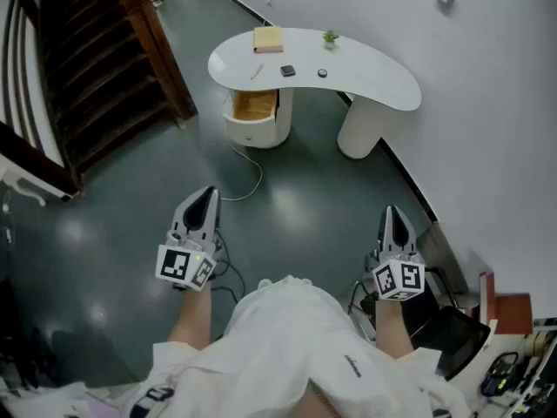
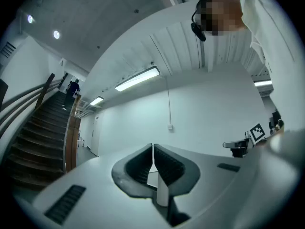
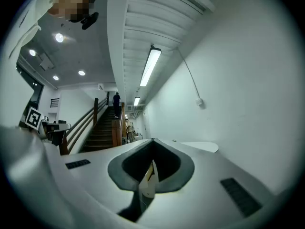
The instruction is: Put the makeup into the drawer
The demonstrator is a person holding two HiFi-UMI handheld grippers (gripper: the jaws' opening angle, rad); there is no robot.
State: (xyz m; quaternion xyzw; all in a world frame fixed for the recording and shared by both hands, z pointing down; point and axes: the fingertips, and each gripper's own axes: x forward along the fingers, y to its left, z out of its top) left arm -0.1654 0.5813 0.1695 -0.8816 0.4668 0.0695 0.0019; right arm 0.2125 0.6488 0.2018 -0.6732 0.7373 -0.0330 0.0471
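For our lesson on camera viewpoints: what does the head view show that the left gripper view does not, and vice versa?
Only the head view: the open drawer of the table, a small plant on its top, a cable on the floor. Only the left gripper view: ceiling lights, a person on the stairs. Both: the staircase, the white wall, the left gripper, jaws shut, and the right gripper.

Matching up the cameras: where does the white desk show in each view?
Head view: desk top centre, against the wall.
Left gripper view: cannot be made out.
Right gripper view: right of centre, by the wall.
Shared landmark: the staircase, in all three.
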